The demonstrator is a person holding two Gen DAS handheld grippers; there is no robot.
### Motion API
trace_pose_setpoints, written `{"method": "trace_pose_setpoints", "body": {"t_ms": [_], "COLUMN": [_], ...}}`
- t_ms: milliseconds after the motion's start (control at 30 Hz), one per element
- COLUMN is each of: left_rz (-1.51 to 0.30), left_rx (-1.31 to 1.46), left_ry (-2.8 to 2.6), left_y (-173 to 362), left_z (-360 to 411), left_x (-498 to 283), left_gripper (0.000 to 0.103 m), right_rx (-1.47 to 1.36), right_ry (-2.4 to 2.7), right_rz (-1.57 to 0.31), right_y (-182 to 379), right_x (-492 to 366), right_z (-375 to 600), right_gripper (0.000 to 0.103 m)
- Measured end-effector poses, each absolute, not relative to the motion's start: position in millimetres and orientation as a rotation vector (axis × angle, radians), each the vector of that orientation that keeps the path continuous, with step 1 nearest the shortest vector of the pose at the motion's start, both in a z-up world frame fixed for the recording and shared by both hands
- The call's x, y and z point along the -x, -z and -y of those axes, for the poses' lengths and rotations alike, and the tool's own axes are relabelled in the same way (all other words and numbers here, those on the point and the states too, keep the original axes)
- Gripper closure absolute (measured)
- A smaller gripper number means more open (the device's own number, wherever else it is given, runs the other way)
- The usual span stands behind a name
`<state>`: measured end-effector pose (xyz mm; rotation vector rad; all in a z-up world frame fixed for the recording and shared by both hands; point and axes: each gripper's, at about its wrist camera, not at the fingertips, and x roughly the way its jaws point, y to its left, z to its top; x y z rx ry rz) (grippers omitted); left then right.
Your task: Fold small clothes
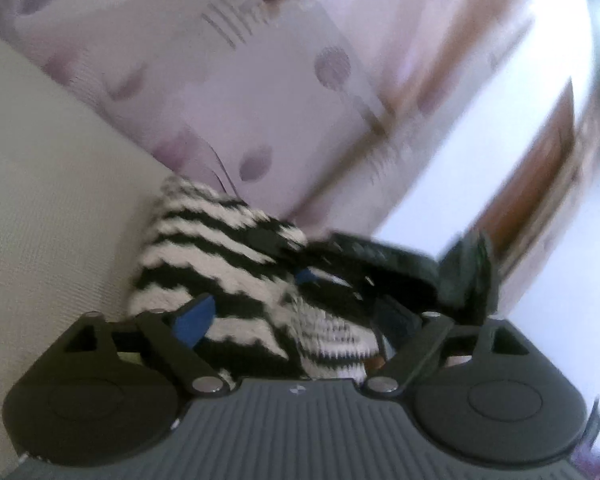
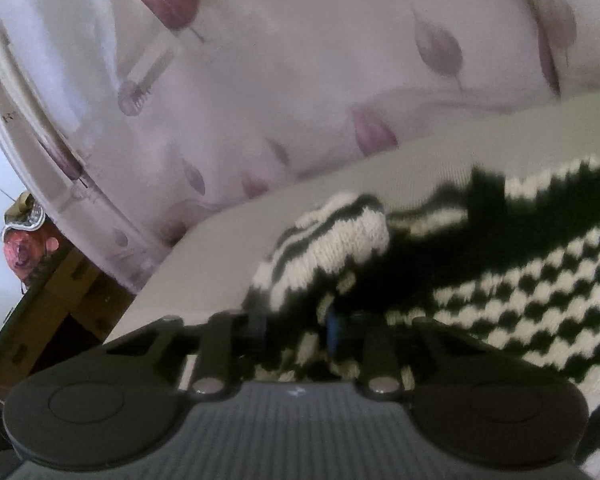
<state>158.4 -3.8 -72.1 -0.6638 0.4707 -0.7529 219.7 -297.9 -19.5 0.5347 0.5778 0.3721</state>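
Note:
A black-and-white zigzag knitted garment [image 1: 220,248] lies bunched on a pale textured sheet [image 1: 40,200]. My left gripper [image 1: 296,316] stands wide open around a fold of the knit, and its blue pad [image 1: 192,320] rests beside the cloth without pinching it. The right gripper [image 1: 380,268] shows just beyond in the left wrist view, black and buried in the same garment. In the right wrist view the garment [image 2: 520,288] spreads to the right. There my right gripper [image 2: 296,326] has its fingers close together with a rolled edge of the knit [image 2: 340,240] pinched between them.
A lilac bedcover with purple petal prints [image 1: 260,80] [image 2: 300,80] rises right behind the garment. Wooden furniture [image 2: 60,288] and a pink ornament [image 2: 24,252] stand at the left. A brown wooden frame [image 1: 540,168] and a bright wall lie to the right.

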Motion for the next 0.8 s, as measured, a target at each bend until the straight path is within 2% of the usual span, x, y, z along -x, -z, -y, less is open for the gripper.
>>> {"method": "trace_pose_setpoints", "body": {"t_ms": [33, 67, 333, 500, 533, 567, 600, 633, 700, 800], "left_rz": [-0.461, -0.450, -0.524, -0.528, -0.527, -0.524, -0.518, -0.508, -0.492, -0.479], "left_rx": [0.679, 0.693, 0.748, 0.699, 0.693, 0.691, 0.689, 0.684, 0.673, 0.643], "left_ry": [0.725, 0.688, 0.615, 0.660, 0.666, 0.671, 0.676, 0.681, 0.698, 0.727], "left_y": [71.0, 71.6, 94.8, 92.2, 92.4, 91.7, 91.7, 91.2, 89.9, 85.5], "left_z": [-2.8, -9.9, -24.7, -19.5, -19.3, -18.5, -19.3, -19.8, -18.9, -14.0], "left_x": [-157.4, -156.3, -164.7, -164.9, -164.2, -163.1, -161.8, -160.2, -157.1, -154.3], "left_gripper": [0.003, 0.001, 0.001, 0.002, 0.002, 0.002, 0.002, 0.002, 0.002, 0.002], "right_rx": [-0.533, -0.529, -0.536, -0.672, -0.733, -0.768, -0.793, -0.823, -0.884, -0.936], "right_ry": [-0.374, -0.374, -0.353, -0.383, -0.406, -0.395, -0.385, -0.395, -0.405, -0.382], "right_rz": [-0.558, -0.537, -0.452, -0.558, -0.572, -0.572, -0.574, -0.579, -0.589, -0.640], "right_y": [15.4, 10.0, -21.2, -4.3, 2.2, 6.5, 10.4, 14.8, 24.5, 37.5], "right_x": [-217.9, -216.2, -216.6, -222.6, -221.8, -218.8, -216.3, -214.7, -211.5, -213.9], "right_z": [298.4, 298.4, 321.9, 346.5, 351.2, 353.9, 355.8, 357.2, 358.1, 355.7], "right_gripper": [0.081, 0.082, 0.091, 0.090, 0.085, 0.073, 0.067, 0.052, 0.043, 0.043]}}
